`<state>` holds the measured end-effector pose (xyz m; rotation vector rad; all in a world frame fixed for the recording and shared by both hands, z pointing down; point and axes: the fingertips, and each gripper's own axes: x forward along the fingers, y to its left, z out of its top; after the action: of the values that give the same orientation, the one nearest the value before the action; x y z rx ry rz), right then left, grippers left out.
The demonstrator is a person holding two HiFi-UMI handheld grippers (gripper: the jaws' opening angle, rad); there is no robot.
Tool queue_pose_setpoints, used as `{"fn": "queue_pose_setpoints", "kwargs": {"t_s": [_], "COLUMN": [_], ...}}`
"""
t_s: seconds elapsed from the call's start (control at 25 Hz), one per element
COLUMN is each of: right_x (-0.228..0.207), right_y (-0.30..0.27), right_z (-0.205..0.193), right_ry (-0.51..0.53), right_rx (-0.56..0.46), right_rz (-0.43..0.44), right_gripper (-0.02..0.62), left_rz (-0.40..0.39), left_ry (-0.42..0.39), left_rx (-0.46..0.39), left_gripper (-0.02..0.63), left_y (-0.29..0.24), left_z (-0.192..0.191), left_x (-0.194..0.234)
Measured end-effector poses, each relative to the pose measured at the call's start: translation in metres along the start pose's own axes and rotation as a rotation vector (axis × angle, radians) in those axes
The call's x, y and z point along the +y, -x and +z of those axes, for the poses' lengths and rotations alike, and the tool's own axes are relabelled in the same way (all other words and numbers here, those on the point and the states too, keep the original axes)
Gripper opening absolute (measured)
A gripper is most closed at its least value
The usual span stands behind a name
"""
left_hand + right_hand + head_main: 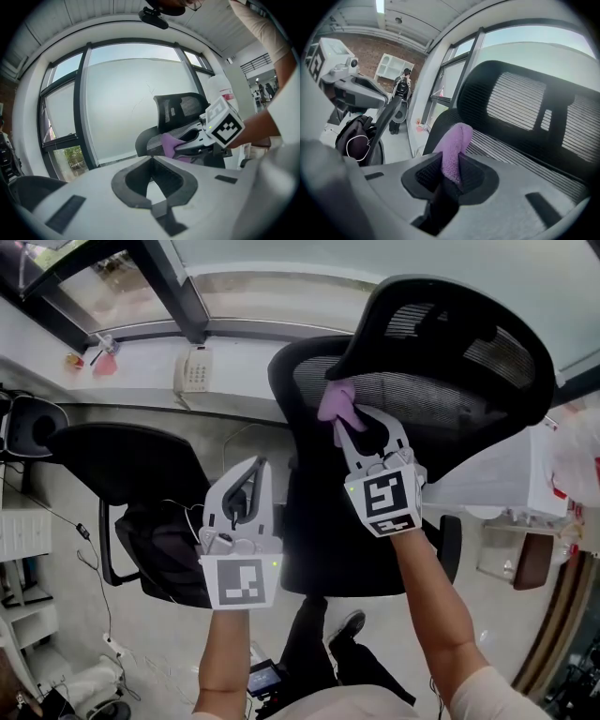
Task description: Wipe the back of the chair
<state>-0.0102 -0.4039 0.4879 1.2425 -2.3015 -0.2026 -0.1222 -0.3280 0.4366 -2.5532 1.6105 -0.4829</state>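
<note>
A black mesh office chair stands in front of me, its backrest [422, 404] below a curved headrest [450, 324]. My right gripper [349, 420] is shut on a purple cloth [336, 401], which touches the upper left part of the backrest. In the right gripper view the cloth [453, 150] sticks up between the pads of the right gripper [451, 168], with the ribbed backrest [520, 154] just beyond. My left gripper [255, 474] hangs lower left of the chair, shut and holding nothing. The left gripper view shows the left gripper [152, 185], the chair [180, 110] and the cloth [171, 143].
A second black chair [122, 465] stands at the left with a dark backpack [164, 559] below it. A white telephone [194, 369] lies on the window sill. A white box [542, 474] stands at the right. Cables run over the floor at the left.
</note>
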Motion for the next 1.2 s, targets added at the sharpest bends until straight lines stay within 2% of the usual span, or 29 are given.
{"fn": "queue_pose_setpoints", "kwargs": {"t_s": [0.24,0.44,0.6,0.84,0.92,1.04,1.2], "right_x": [0.017,-0.008,-0.067,-0.187,-0.217,-0.236,-0.238], "right_y": [-0.033,-0.019,0.024,0.132,0.163,0.188,0.194], "right_z": [0.004,-0.014,-0.061,-0.158,-0.182,-0.199,-0.203], "right_ry": [-0.010,-0.001,-0.074,-0.176,-0.188,-0.197,-0.222], "right_rx": [-0.017,0.008,0.061,0.218,0.261,0.279,0.270], "right_rz": [0.022,-0.015,-0.129,-0.394,-0.453,-0.487,-0.484], "right_gripper": [0.081,0.081,0.083,0.083,0.083,0.083,0.083], "left_rz": [0.007,0.009,-0.024,-0.120,-0.156,-0.199,-0.220], "left_ry": [0.027,0.025,0.004,-0.019,-0.032,-0.040,-0.040], "left_rx": [0.041,0.063,0.046,0.022,0.011,0.000,-0.003], "left_gripper": [0.011,0.011,0.011,0.011,0.011,0.011,0.011], "left_y": [-0.007,-0.023,-0.038,-0.059,-0.066,-0.074,-0.077], "left_z": [-0.014,-0.018,-0.006,0.018,0.026,0.034,0.038], "left_x": [-0.001,-0.015,-0.040,-0.102,-0.126,-0.156,-0.172]}}
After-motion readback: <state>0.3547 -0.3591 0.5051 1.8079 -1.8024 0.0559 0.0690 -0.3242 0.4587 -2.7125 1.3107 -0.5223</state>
